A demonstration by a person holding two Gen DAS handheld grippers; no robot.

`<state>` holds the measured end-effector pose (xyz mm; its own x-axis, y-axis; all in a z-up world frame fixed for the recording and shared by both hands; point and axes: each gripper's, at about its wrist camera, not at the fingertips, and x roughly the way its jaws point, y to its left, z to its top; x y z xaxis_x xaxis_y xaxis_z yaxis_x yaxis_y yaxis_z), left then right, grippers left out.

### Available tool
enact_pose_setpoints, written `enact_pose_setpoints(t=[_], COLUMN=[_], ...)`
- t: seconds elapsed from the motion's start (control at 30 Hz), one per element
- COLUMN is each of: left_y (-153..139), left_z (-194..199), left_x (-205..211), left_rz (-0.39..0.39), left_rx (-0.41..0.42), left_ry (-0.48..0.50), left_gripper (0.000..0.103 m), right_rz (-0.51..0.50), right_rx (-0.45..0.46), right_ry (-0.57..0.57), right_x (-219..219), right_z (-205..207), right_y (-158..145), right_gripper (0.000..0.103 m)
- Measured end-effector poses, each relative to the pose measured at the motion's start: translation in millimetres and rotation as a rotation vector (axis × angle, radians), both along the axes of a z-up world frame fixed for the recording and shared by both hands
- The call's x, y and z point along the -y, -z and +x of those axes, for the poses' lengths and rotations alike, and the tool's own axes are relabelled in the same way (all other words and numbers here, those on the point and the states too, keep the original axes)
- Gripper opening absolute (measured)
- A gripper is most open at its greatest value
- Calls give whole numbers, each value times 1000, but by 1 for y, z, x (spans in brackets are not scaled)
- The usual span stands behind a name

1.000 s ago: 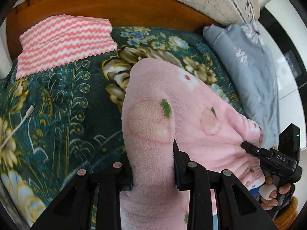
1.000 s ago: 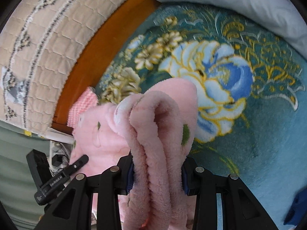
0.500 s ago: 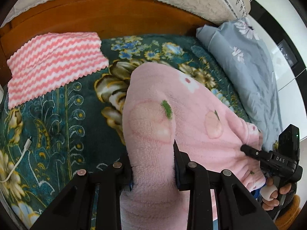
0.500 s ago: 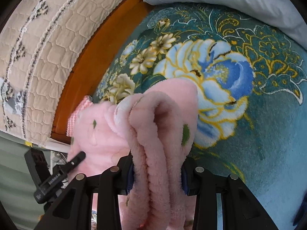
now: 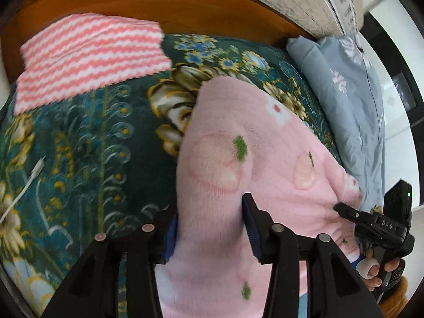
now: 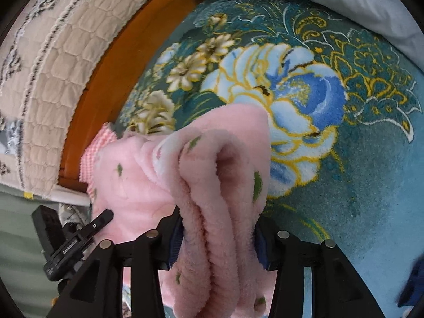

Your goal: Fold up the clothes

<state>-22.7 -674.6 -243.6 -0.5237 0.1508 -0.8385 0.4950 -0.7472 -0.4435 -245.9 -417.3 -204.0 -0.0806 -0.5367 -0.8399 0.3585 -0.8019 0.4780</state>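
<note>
Two grippers share one garment, above a dark green floral blanket (image 5: 87,143) that covers the bed surface. Grey-blue flowered bedding (image 5: 352,100) lies along the blanket's right edge in the left wrist view; wooden bed frame (image 5: 164,8) beyond. Pink fleece garment (image 5: 238,164), peach and leaf print, spans between both grippers, its middle draped over the blanket. Pink-and-white zigzag cloth (image 5: 87,58), folded flat, sits at the blanket's far left, apart from the garment. Left gripper (image 5: 210,230): fingers closed partway, clamped on a thick bunch of the garment's edge. Right gripper (image 6: 218,241): same, pinching several stacked fleece layers that fold over and hang down between the pads. White cable (image 5: 23,188) lies on the blanket, far left
</note>
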Motion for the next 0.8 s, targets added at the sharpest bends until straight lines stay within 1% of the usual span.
enact_pose_setpoints(t=[0.1, 0.17, 0.23, 0.27, 0.33, 0.4, 0.5, 0.57, 0.6, 0.63, 0.67, 0.73, 0.8], left_y=[-12, -20, -29, -34, -41, -44, -39, -30, -25, -19, -12, -4, 2], left_z=[19, 28, 34, 35, 31, 24, 11, 10, 12, 14, 17, 25, 29], left_x=[4, 6, 5, 3, -8, -24, -50, -58, -57, -55, -52, -46, -45], left_rz=[-10, -37, -64, -71, -53, -43, -62, -91, -98, -100, -85, -57, -46], left_rx=[-32, -40, -53, -65, -104, -124, -103, -76, -61, -47, -37, -44, -49], left_ry=[-53, -83, -99, -98, -60, 2, 118, 161, 163, 162, 153, 139, 139], left_gripper=[47, 47, 47, 47, 47, 47, 47, 47, 47, 47, 47, 47, 47], right_rz=[16, 19, 1, -8, -27, -45, -59, -16, -2, 4, 10, 23, 44], right_rx=[-16, -30, -58, -71, -98, -125, -165, -186, -185, -172, -158, -131, -120], right_ry=[0, -7, -39, -55, -87, -119, -173, -230, -234, -211, -188, -141, -124], right_x=[-3, -2, 6, 11, 19, 28, 42, 57, 61, 60, 59, 57, 58], right_z=[0, 1, 6, 9, 14, 19, 27, 33, 31, 26, 20, 9, 6], right_y=[-6, -11, -18, -21, -28, -34, -41, -32, -27, -22, -16, -5, 3], right_gripper=[50, 50, 50, 50, 51, 51, 51, 51, 51, 51, 50, 50, 48])
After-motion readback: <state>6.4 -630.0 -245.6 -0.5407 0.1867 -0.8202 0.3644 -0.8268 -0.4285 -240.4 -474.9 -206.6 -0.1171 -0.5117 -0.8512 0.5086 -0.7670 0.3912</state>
